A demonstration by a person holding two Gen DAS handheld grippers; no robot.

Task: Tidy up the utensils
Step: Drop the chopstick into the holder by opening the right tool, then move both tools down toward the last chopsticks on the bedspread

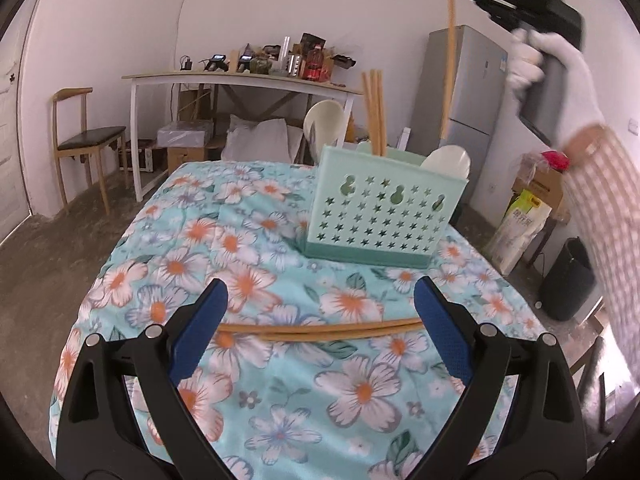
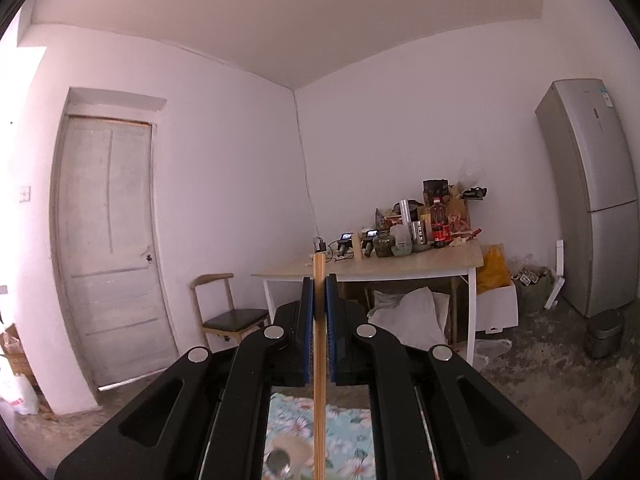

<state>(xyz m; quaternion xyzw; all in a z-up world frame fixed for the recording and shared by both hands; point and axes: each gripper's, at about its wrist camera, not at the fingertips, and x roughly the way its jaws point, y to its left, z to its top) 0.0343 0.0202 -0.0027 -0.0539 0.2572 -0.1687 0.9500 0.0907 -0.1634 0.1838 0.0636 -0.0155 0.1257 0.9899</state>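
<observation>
A mint green utensil holder with star holes stands on the floral tablecloth. Several wooden chopsticks and two white spoons stand in it. Two wooden chopsticks lie flat on the cloth between the fingers of my open left gripper. My right gripper is shut on one wooden chopstick, held upright high above the holder; it also shows in the left wrist view. A white spoon shows far below it.
A white desk with bottles and clutter stands against the far wall, with a wooden chair to its left and a grey fridge to its right. A black bin and boxes stand right of the table.
</observation>
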